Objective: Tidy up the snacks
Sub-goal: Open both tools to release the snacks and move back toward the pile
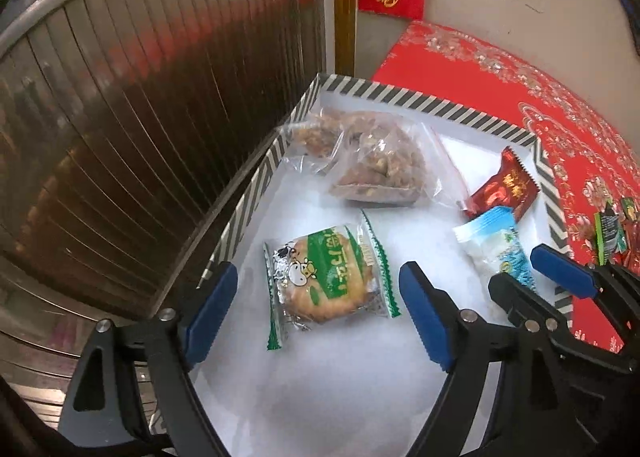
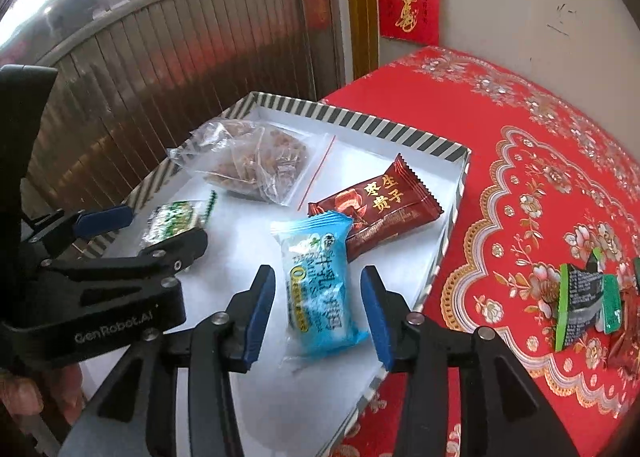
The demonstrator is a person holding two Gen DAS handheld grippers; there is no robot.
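**Two Open Hand-Held Grippers Over the Snack Box**

In the left wrist view, at centre: a striped-rim box point(image 1: 420, 99) with a white floor, holding four snacks. Left hand-held gripper point(image 1: 318, 289) spread wide apart, blue pads flanking the green biscuit packet point(image 1: 326, 283) without touching it. At 12 o'clock from that packet, a clear bag of nuts point(image 1: 368, 157). At 2 o'clock, a dark red packet point(image 1: 506, 187) and, just below it, a blue-white packet point(image 1: 496, 243). At 3 o'clock, the right hand-held gripper point(image 1: 532, 277), coming in over the blue-white packet. Beyond the box wall, a red floral tabletop point(image 1: 520, 69) with loose green wrappers point(image 1: 610, 231) at its right edge.

In the right wrist view, at centre: the right hand-held gripper point(image 2: 318, 309), also parted, pads either side of the blue-white packet point(image 2: 320, 289), nothing clamped. At 1 o'clock, the dark red packet point(image 2: 376, 203), its lower edge overlapped by the blue one. At 11 o'clock, the bag of nuts point(image 2: 248, 161). At 9 o'clock, the left hand-held gripper point(image 2: 160, 225) over the green packet point(image 2: 176, 217). At 3 o'clock on the tabletop point(image 2: 500, 185), green wrappers point(image 2: 584, 301) not yet boxed.

Likely step: releasing or straightening packets inside the box. Best done by lifting clear vertically, keeping pads off the crinkly film, avoiding a collision between the two tools, then going for the wrappers outside.
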